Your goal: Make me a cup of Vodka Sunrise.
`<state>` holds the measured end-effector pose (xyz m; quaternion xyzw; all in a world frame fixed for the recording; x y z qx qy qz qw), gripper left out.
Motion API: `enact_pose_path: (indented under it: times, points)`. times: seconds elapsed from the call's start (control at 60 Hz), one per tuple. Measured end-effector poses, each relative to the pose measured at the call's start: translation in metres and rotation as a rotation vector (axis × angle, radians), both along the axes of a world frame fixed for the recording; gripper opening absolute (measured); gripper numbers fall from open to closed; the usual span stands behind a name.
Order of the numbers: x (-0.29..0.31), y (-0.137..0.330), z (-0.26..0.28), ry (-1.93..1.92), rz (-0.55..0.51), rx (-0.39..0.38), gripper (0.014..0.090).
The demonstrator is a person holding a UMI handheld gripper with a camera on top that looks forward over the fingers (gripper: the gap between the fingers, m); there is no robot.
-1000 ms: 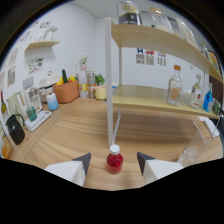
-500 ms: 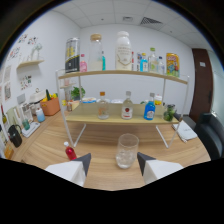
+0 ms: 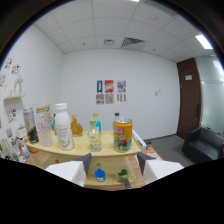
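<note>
The fingers (image 3: 111, 167) are standing apart, gripping nothing, and pointing up at the shelf (image 3: 100, 149) top, probably to choose an ingredient. Just beyond them are standing a clear bottle (image 3: 95, 135) (possibly the vodka) and a yellow can (image 3: 122, 135).

Posters (image 3: 109, 91), can (image 3: 122, 135) label — print unreadable.

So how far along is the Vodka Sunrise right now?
Nothing looks done yet: no poured drink shows. The gripper is open and empty, its fingers raised toward the top shelf, where a white bottle, a clear bottle and a yellow can stand untouched. Left: picking ingredients, pouring and mixing.
</note>
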<state>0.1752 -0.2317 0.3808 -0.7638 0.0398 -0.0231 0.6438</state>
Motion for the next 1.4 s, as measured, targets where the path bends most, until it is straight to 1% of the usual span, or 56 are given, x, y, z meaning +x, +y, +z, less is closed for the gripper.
enact_pose_path:
  times: [0.067,0.15,0.167,0.267,0.3,0.367,0.417,0.45,0.467,0.7,0.75,0.85,1.0,1.1,1.217,1.267,1.4]
  points:
    - [0.015,0.024,0.017,-0.004,0.008,0.051,0.0853]
    - [0.028,0.056,0.020,-0.018,0.013,0.068,0.0854]
    - [0.034,0.061,0.026,-0.022,0.016,0.063,0.0852]
    - [0.039,0.093,0.015,-0.021,0.037,0.036,0.0834]
    - [0.034,0.104,0.002,-0.018,0.050,0.028,0.0808]
    - [0.038,0.111,0.005,-0.017,0.078,0.016,0.0730]
    - [0.038,0.116,0.002,-0.029,0.087,0.010,0.0641]
    - [0.038,0.119,0.003,-0.037,0.090,0.014,0.0562]
    - [0.036,0.124,0.001,-0.038,0.094,0.017,0.0542]
    - [0.037,0.119,0.004,0.001,0.100,0.019,0.0517]
    - [0.038,0.115,0.010,0.005,0.097,0.034,0.0515]
    - [0.038,0.096,0.032,-0.017,0.091,0.082,0.0509]
    - [0.024,0.055,0.041,-0.003,0.098,0.109,0.0508]
    - [0.011,0.031,0.016,0.007,0.093,0.083,0.0507]
    - [-0.011,0.013,-0.048,0.065,0.091,-0.003,0.0506]
    - [-0.019,0.010,-0.084,0.064,0.083,-0.054,0.0507]
    - [-0.036,0.005,-0.160,0.105,0.057,-0.156,0.0508]
